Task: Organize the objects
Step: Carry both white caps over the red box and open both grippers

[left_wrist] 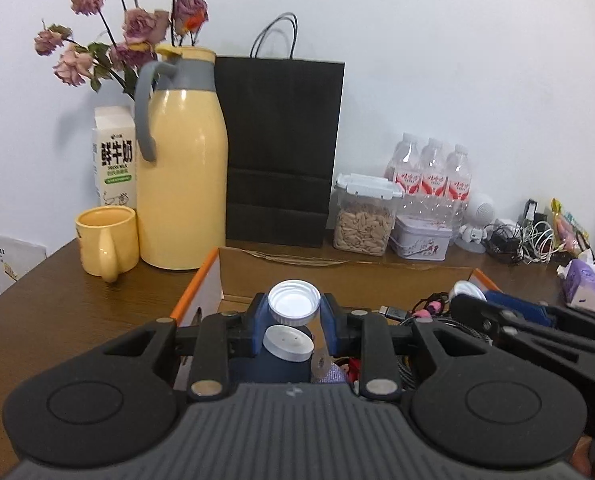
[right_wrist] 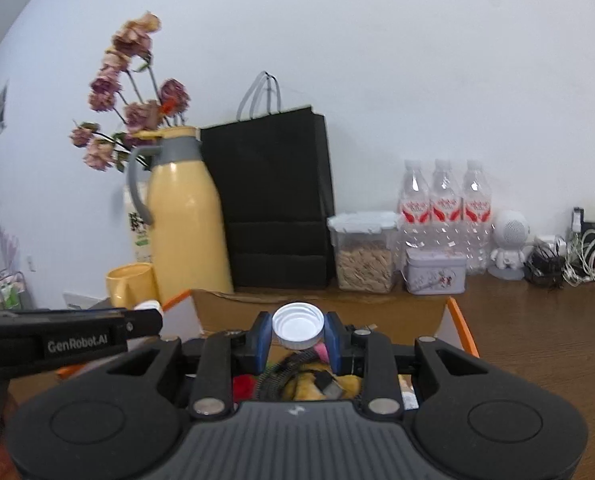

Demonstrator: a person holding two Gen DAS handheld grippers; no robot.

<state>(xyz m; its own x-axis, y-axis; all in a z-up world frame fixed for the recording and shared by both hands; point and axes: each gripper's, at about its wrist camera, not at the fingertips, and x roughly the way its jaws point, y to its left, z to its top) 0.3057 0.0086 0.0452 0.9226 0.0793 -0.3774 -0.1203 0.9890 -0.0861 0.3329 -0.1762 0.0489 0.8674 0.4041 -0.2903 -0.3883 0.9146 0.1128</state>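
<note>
Two grippers — left, right — each clamp a white cap above the cardboard box.

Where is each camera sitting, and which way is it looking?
Left wrist view: sits on the left gripper, looks along its fingers at a white cap they pinch above a cardboard box; the right gripper pokes in.
Right wrist view: sits on the right gripper, which pinches another white cap; the left gripper pokes in.
Both face the wall and share the yellow jug, black bag and box.
</note>
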